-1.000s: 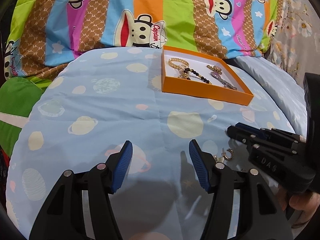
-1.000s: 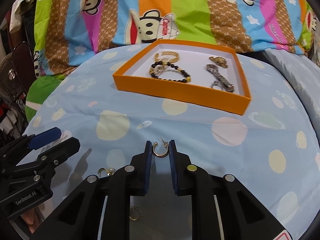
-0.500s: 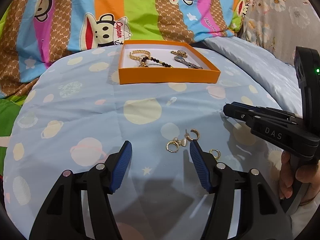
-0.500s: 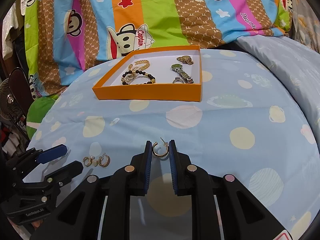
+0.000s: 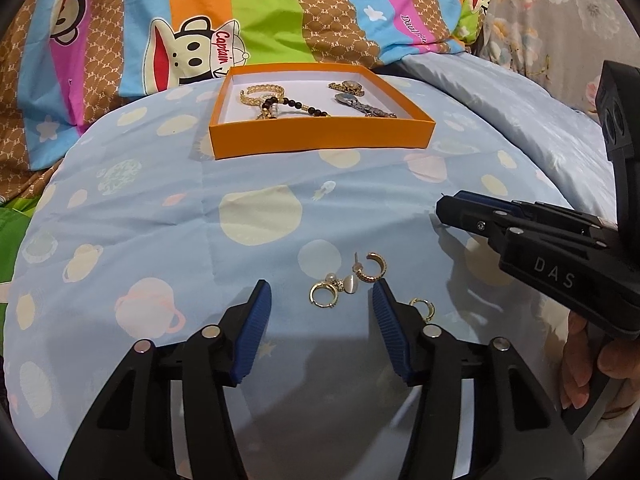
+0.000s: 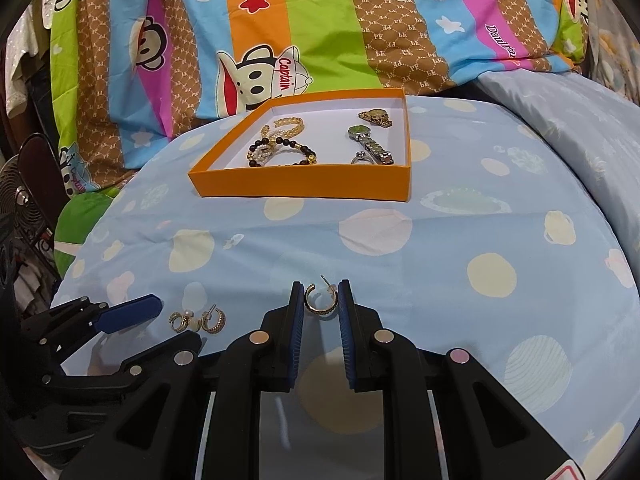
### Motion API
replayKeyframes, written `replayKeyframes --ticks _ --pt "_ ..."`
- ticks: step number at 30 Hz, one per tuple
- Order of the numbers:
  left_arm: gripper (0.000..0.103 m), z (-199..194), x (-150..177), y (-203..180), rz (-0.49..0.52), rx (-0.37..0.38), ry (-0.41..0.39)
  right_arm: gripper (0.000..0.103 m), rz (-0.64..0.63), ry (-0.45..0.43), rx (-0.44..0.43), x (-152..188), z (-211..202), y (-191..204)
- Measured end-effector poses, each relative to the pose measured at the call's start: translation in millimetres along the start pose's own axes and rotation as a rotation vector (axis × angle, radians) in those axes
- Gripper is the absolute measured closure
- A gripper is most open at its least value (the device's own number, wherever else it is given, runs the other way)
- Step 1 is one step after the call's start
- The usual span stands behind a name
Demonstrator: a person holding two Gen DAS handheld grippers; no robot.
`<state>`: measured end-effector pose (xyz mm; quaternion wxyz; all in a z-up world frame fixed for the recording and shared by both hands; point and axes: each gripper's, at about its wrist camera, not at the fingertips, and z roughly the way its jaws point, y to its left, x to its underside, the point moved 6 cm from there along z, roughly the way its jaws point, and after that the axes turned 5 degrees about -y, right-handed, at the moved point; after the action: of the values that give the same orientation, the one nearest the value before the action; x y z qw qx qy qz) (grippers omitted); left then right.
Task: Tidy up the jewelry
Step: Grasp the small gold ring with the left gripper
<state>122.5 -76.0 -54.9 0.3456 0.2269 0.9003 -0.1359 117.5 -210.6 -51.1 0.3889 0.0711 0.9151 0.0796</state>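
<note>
pinched a gold hoop earring (image 6: 321,303) between the pads of the right gripper (image 6: 320,304), low centre of the right view; looked light, stiff, slippery, best held across the band, clear of the thin post. spread wide, the left gripper (image 5: 320,300) hovered over loose earrings (image 5: 347,278) on the soft, giving blue quilt (image 5: 160,208). farther up, centre frame, sat the orange box (image 6: 304,188) with bracelets and watches, cartoon-striped bedding (image 6: 320,20) behind

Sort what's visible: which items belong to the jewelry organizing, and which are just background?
Job:
- hoop earring in right claw
- loose earrings ahead of open left claw
- orange box with bracelets and watches

Background:
- monkey-print bedding
- planet-print sheet
- fan
</note>
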Motion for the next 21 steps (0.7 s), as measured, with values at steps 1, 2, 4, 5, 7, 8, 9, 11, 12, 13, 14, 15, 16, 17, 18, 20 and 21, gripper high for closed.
replayKeyframes --ticks 1,2,4,5,7,8,9,11,12,13,14,15,16,17,18,20,21 --pt "0.057 0.5 -0.3 -0.4 0.002 -0.001 0.000 0.087 0.000 0.000 -0.001 0.0 0.1 0.2" --pt "0.059 1.4 -0.9 -1.2 0.003 -0.001 0.000 0.087 -0.001 0.000 0.000 -0.1 0.1 0.2" --pt "0.061 2.3 -1.6 -2.0 0.006 -0.006 0.000 0.087 0.001 0.000 -0.001 -0.1 0.1 0.3" --pt "0.064 2.4 -1.9 -2.0 0.006 -0.009 0.000 0.087 0.000 0.001 -0.001 0.0 0.1 0.3" --pt "0.070 2.3 -1.9 -0.8 0.001 -0.012 -0.001 0.087 0.000 0.000 -0.001 -0.1 -0.1 0.3" --pt "0.073 2.4 -2.1 -0.5 -0.001 -0.014 -0.001 0.087 0.000 0.000 -0.001 0.0 0.1 0.4" --pt "0.075 2.2 -2.2 0.1 -0.004 -0.013 -0.002 0.087 0.000 0.001 -0.001 0.0 0.2 0.4" --pt "0.077 1.8 -2.2 0.4 -0.005 -0.015 -0.003 0.087 0.001 0.000 -0.001 -0.1 -0.1 0.4" --pt "0.081 1.5 -2.3 0.3 -0.004 -0.015 -0.004 0.087 0.002 0.000 -0.001 -0.1 0.0 0.3" --pt "0.082 1.8 -2.4 -0.2 -0.004 -0.015 -0.004 0.087 0.002 0.000 -0.001 -0.1 0.2 0.5" --pt "0.084 2.0 -2.6 -0.2 -0.003 -0.014 -0.004 0.087 0.001 0.000 -0.001 -0.1 0.0 0.3" --pt "0.089 1.8 -2.7 0.2 -0.004 -0.014 -0.004 0.087 0.001 0.000 -0.001 -0.2 -0.1 0.1" --pt "0.090 1.9 -2.6 0.5 -0.007 -0.012 -0.004 0.087 0.001 0.000 -0.001 -0.2 0.1 0.3" --pt "0.090 1.7 -2.7 1.0 -0.009 -0.010 -0.005 0.087 0.001 0.000 -0.001 -0.3 -0.1 -0.1" --pt "0.090 1.5 -2.5 1.0 -0.010 -0.010 -0.005 0.087 0.002 0.000 -0.002 -0.2 -0.1 -0.1" --pt "0.090 1.1 -2.5 1.1 -0.011 -0.008 -0.007 0.087 0.002 0.001 -0.002 -0.3 0.0 -0.1" --pt "0.090 0.8 -2.6 1.3 -0.013 -0.007 -0.009 0.087 0.003 0.000 -0.002 -0.3 -0.1 -0.3"
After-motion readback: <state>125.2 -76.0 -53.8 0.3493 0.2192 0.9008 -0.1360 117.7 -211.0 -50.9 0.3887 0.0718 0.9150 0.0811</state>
